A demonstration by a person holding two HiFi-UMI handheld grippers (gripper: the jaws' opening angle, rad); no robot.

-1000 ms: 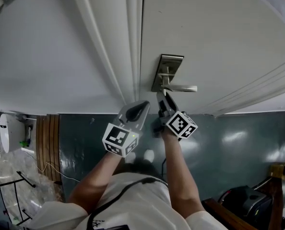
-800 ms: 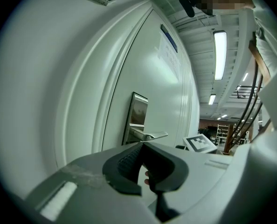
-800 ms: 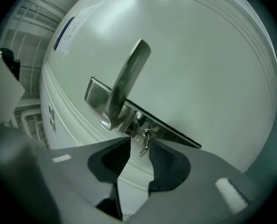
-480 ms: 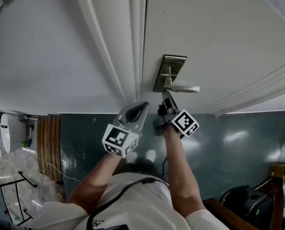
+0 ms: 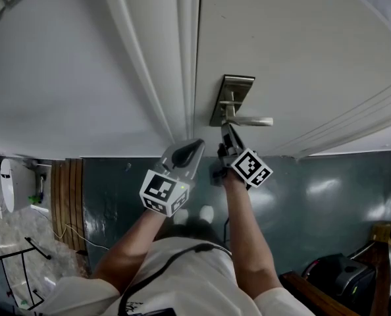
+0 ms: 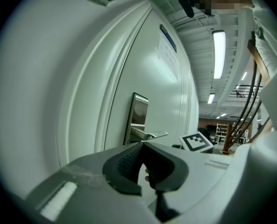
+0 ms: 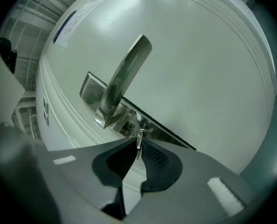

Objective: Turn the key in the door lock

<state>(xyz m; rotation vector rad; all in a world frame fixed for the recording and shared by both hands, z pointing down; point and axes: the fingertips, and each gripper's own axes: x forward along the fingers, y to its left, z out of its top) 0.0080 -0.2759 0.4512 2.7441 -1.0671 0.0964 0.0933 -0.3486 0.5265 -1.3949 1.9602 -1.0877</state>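
The door handle (image 5: 248, 120) juts out just above the key (image 7: 139, 143), blocking that side; the flat door (image 5: 301, 51) beside it leaves room.

Head view: from above, tilted steeply down along the door (image 5: 281, 58), with the floor (image 5: 314, 196) at the bottom; plate (image 5: 230, 97) and handle (image 5: 251, 120) mid-frame, some way off.

Left gripper view: close beside the door, facing about level and along its face, with the door receding at the left; plate and handle seen nearly edge-on, further ahead, with the hall (image 6: 222, 125) beyond at the right.

Right gripper view: facing the door almost squarely, rolled, with the plate slantwise; very near, with the key (image 7: 139, 141) just ahead of the lens.

Shared by all three: door, plate, handle.
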